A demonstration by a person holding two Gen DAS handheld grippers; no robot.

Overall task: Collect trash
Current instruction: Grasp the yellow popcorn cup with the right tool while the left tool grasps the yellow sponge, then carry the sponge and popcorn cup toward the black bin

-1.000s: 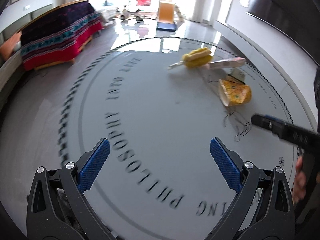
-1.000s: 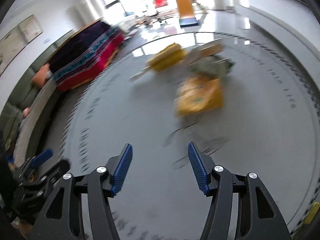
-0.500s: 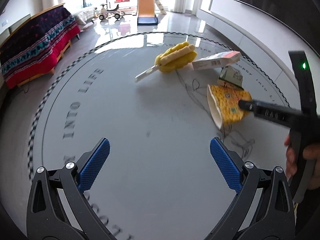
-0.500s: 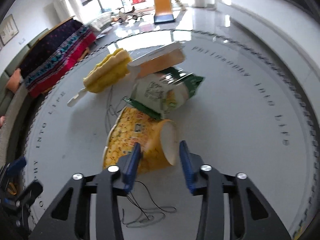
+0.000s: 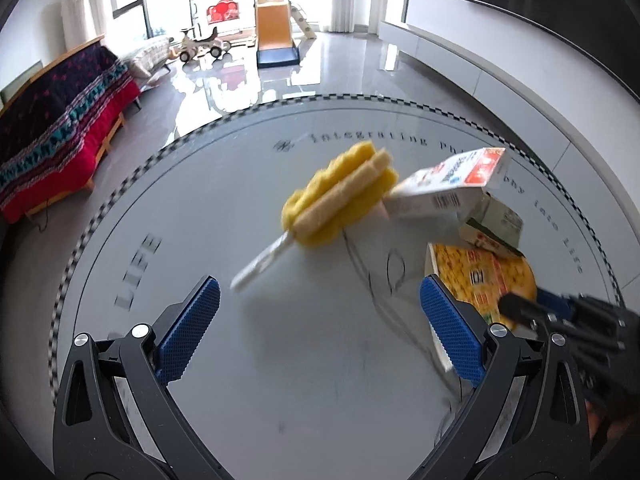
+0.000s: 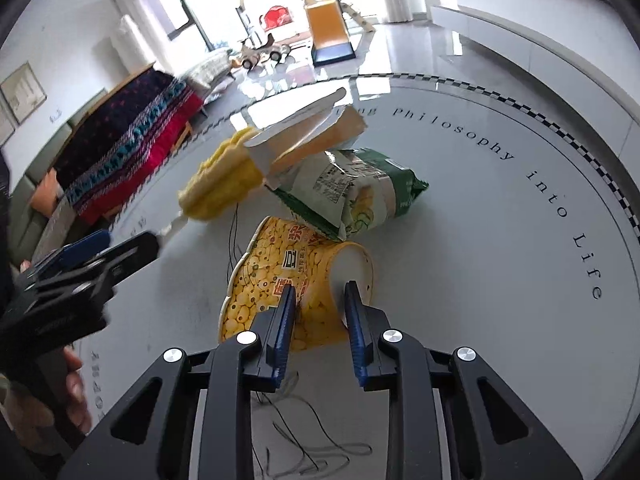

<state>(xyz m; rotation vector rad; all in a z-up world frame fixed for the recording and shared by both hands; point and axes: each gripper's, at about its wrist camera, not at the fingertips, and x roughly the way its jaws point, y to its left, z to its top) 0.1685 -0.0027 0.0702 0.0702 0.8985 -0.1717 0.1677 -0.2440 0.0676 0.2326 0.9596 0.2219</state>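
Table [image 5: 248, 364]: round, glossy grey-white top with printed lettering and a chequered rim band; carries one cluster of trash toward its far right side. Step in hand, by judgement: first pickup, the right gripper [image 6: 320, 304] taking the cup [image 6: 280, 280]; the jaws have just been closing and now pinch the cup's side wall near its base, blue ribbed pads on either side of it. Next move likely calls for a lift clear of the bag [image 6: 356, 196] that overlaps the cup's far edge, with light pressure, since thin paperboard may crush. No bin shows in either view. Left gripper [image 5: 316, 332]: jaws spread wide, nothing between them, hovering over bare table just short of the sponge brush [image 5: 340, 196]. Box [image 5: 452, 184]: flat carton, white with red and blue print and a barcode, propped tilted on the bag. Bag: crinkled foil-plastic, green and white, partly puffed. Cup: yellow printed paper, tapered, lying on its side, white inside. Sponge brush: yellow ridged foam head on a white plastic handle, lying flat, touching the box. Thread [image 6: 304, 440]: thin dark loops, loose on the table below the right gripper.
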